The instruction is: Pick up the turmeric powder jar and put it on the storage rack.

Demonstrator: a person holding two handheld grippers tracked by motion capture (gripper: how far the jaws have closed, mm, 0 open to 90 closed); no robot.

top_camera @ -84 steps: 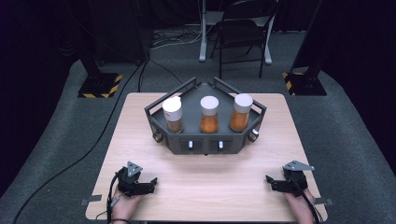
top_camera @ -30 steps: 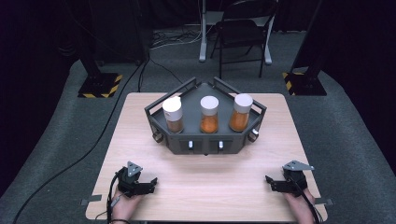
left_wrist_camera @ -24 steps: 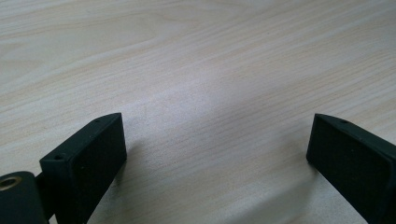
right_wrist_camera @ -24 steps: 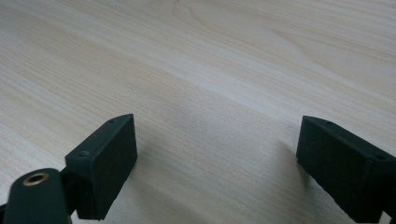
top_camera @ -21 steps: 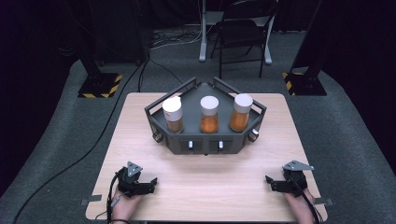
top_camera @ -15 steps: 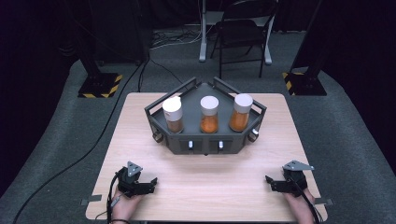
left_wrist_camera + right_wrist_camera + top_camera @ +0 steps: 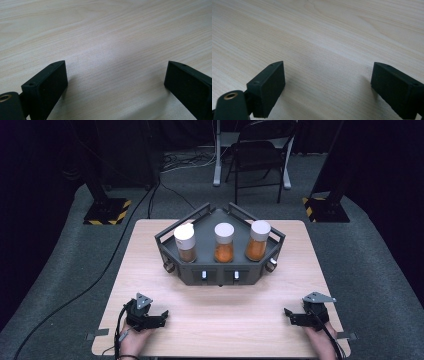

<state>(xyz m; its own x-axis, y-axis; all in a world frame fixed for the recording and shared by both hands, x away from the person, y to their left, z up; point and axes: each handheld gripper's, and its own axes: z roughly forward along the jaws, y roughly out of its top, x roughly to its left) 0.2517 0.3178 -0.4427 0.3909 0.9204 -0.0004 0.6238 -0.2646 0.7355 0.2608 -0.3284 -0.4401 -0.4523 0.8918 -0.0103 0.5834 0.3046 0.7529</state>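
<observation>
While the three jars (image 7: pixel 223 243) wait at the surface's (image 7: pixel 240 315) far edge, my left tool (image 7: pixel 159 316) and right tool (image 7: pixel 291 315) rest wide and empty at its near corners, ready.

Both forearms cut off at the high view's bottom edge; chair (image 7: pixel 260 150) top cropped.
</observation>
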